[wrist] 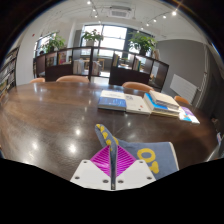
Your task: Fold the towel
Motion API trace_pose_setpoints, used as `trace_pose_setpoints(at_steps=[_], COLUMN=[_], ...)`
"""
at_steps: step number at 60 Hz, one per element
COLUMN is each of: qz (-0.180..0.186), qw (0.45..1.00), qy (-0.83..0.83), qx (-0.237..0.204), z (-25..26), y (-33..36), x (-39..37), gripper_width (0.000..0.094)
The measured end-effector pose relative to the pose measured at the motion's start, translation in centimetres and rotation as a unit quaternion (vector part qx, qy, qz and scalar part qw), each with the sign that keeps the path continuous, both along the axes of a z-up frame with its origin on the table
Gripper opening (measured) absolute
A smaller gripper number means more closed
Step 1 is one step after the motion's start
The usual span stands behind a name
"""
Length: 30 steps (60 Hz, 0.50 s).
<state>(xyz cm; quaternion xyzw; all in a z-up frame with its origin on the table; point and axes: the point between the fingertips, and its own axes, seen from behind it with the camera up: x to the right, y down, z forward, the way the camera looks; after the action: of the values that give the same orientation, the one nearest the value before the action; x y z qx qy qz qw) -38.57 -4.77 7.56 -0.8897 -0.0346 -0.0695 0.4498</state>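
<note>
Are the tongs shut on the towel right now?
Shut: the tongs have their pink pads pressed together, pinching a raised edge of the towel on the table.

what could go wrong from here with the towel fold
The gripper looks shut on a raised edge of the towel, with only a thin strip between the pink pads; it may slip out mid-fold. The towel lies near the table's front edge, so dragging could pull it off. The books beyond limit a long forward sweep.

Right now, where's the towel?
In the gripper view, the towel lies on the near edge of the table, just ahead and right of the claw, whose fingers look shut on its raised corner.
</note>
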Motion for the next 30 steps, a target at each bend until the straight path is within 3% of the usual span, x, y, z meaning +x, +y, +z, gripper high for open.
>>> trace_pose_setpoints(at_steps=[13,26,30], qz=[-0.033,-0.023,-0.013], qw=[0.999,1.0,1.0], qy=[-0.021,-0.003,0.005], qx=[0.025,-0.009,-0.025], z=[4.8,0.6,-1.9], y=[-0.1,-0.3,-0.4], x=[13.8,22.4,23.2], gripper_width=[0.0034,0.0039,0.0137])
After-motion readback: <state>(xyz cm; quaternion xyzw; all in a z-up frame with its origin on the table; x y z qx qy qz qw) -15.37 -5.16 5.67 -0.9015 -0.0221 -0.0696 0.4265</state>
